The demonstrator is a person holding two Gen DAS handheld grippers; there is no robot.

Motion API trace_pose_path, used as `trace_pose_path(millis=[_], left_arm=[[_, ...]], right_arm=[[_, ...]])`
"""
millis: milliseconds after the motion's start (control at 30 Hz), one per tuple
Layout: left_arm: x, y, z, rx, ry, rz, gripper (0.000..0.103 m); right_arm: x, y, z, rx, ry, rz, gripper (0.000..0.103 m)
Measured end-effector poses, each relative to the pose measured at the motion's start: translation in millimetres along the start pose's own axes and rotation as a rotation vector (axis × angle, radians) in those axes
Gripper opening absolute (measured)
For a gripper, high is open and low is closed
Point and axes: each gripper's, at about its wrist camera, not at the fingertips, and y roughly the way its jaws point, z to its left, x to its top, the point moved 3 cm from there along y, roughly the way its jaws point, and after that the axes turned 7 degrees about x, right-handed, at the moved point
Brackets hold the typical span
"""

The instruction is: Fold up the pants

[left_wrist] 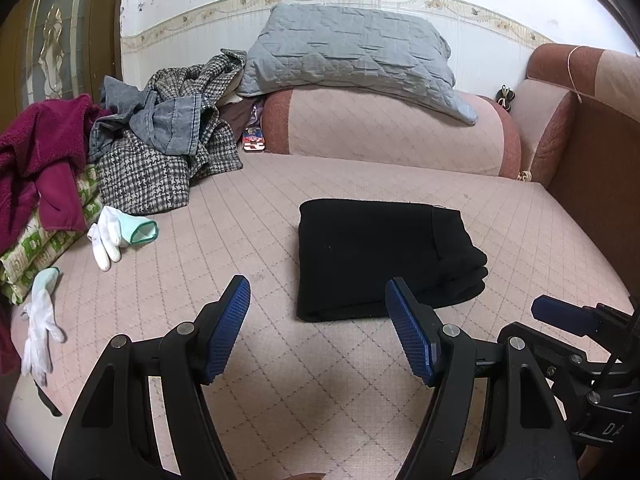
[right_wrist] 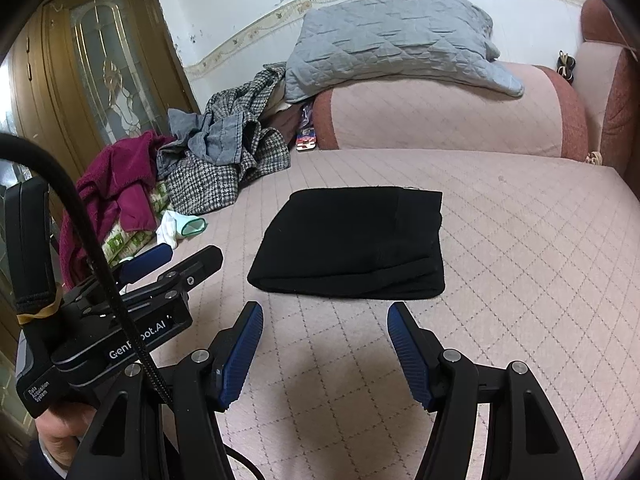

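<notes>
Black pants [left_wrist: 380,258] lie folded into a compact rectangle on the pink quilted sofa seat [left_wrist: 248,208], roughly mid-seat, layered edges facing the right side. In the right wrist view the same pants [right_wrist: 352,244] sit just ahead of the fingers, not touching them.

Left gripper [left_wrist: 318,308] – jaws spread wide, nothing between the blue pads [left_wrist: 230,324], hovering over bare seat just short of the pants' near edge. Right gripper [right_wrist: 325,332] – also wide open and holding nothing, over the seat in front of the pants. The two grippers are side by side; each shows at the edge of the other's view.

Clutter to the left, well apart from the pants:
- houndstooth coat [left_wrist: 160,176] with grey denim [left_wrist: 176,128] bunched on top
- maroon fleece [left_wrist: 44,152] over a green-patterned fabric [left_wrist: 24,256]
- white glove [left_wrist: 40,328] near the seat's front edge, a second pair of white gloves [left_wrist: 112,232] further back

Grey quilted pillow [left_wrist: 356,48] rests on the backrest bolster [left_wrist: 384,128]. Wooden door with a glass panel [right_wrist: 108,68] at far left.
</notes>
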Motion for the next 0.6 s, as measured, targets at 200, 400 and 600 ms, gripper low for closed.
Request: trace_pose_path(millis=[200, 400, 600], left_arm=[[-1, 0, -3, 0.003, 0.007, 0.0, 0.071], [-1, 4, -1, 0.004, 0.006, 0.012, 0.071], [-2, 5, -3, 0.001, 0.022, 0.011, 0.071]], right_arm=[[2, -1, -3, -0.007, 0.001, -0.004, 0.062], [3, -5, -7, 0.001, 0.021, -0.012, 0.062], [-1, -3, -12, 0.0, 0.029, 0.002, 0.063]])
